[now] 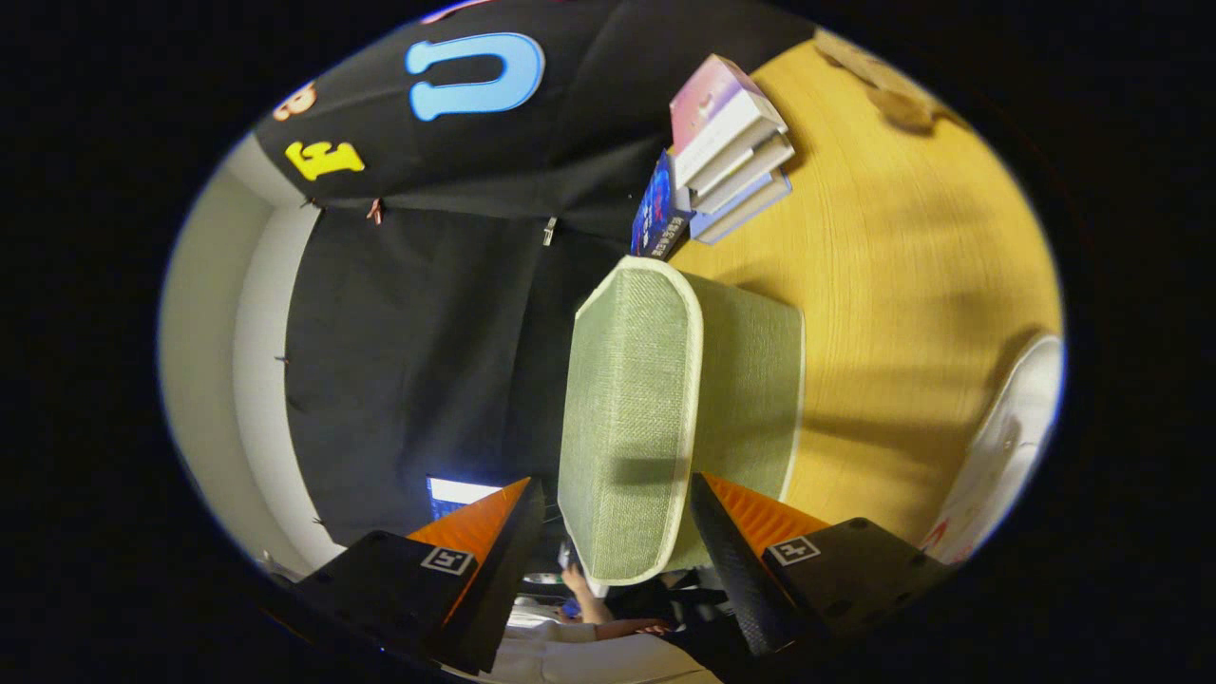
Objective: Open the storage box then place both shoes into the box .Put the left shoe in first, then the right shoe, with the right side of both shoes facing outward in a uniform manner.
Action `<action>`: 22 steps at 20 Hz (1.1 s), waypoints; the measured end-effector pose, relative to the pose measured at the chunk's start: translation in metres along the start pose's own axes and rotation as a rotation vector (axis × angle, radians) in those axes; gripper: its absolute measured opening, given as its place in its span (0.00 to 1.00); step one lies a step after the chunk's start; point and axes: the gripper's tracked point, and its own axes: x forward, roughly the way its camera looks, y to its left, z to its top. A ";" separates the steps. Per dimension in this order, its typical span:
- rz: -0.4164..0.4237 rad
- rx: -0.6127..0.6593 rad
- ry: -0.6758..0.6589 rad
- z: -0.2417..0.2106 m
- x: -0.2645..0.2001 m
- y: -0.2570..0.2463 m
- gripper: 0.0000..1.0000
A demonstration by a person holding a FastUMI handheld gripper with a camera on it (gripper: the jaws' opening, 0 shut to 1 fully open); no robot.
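Note:
The view is rolled on its side, so the yellow table top (pixel 912 285) stands to the right. A green fabric storage box (pixel 750 380) with cream trim sits on it, its lid (pixel 632 399) shut and facing left. My gripper (pixel 616 483) is open and wide, and the near end of the lid lies between the two fingers. One finger is out over the lid's face. The other is by the box's side wall. Neither visibly presses on the box. A white shoe (pixel 1007 446) lies on the table to the right, beyond the fingers, partly cut off.
A stack of books (pixel 727 147) stands on the table past the box's far end, against the black cloth wall (pixel 418 342). A person's hand and sleeve (pixel 608 613) show low between the fingers. A lit screen (pixel 456 491) glows by one finger.

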 end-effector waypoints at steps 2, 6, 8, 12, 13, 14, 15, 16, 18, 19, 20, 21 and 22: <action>0.035 0.051 0.025 -0.001 0.012 -0.008 0.95; 0.121 0.121 0.054 -0.001 0.032 -0.012 0.96; 0.173 0.152 0.066 -0.004 0.037 -0.007 0.86; 0.232 0.154 0.064 -0.001 0.032 0.003 0.21; 0.224 0.129 0.040 0.000 0.031 0.004 0.05; 0.231 0.114 0.029 0.001 0.026 0.011 0.05; 0.228 0.097 0.011 0.000 0.022 0.019 0.05; 0.222 0.080 -0.012 0.003 0.021 0.026 0.05; 0.238 0.049 -0.051 0.004 0.017 0.056 0.05; 0.231 0.021 -0.061 0.002 0.020 0.069 0.05; 0.220 -0.006 -0.063 0.000 0.025 0.081 0.05; 0.219 -0.030 -0.074 -0.001 0.030 0.098 0.05; 0.226 -0.050 -0.084 -0.001 0.036 0.117 0.05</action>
